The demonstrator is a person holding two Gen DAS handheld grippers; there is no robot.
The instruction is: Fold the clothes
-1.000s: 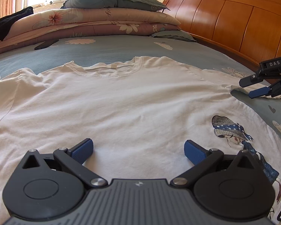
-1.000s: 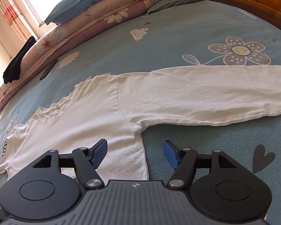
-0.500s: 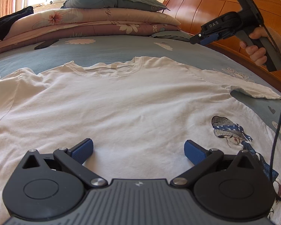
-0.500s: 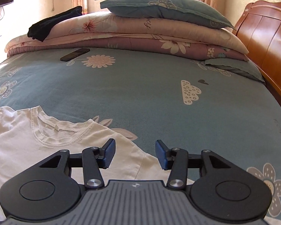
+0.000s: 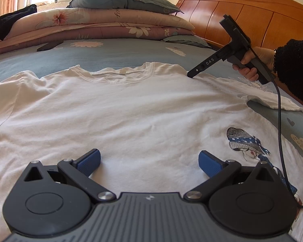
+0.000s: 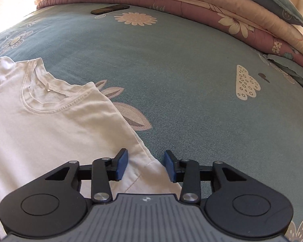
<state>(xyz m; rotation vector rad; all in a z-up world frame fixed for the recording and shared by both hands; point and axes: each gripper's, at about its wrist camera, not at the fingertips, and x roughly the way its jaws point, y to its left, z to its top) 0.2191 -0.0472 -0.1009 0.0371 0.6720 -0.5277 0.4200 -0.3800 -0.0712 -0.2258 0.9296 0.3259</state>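
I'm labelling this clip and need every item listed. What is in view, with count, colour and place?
T-shirt: one, white with a girl print, spread flat on the bed.
Bedspread: one, blue-grey with flowers, under the shirt.
Folded quilts: a pink floral stack at the far end.
Pillow: one, grey-green, on the stack.
Dark garment: one, black, on the stack's left end.
Remote: one, black, on the bedspread.
Headboard: one, orange wood, right.
Left gripper: open above the shirt.
Right gripper: closing, not yet pinching, at the shirt's shoulder.

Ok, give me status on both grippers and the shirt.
Left gripper open, low over shirt. Right gripper jaws just been closing, still open astride shoulder edge. Shirt flat on bed, unfolded. Nothing in the way.
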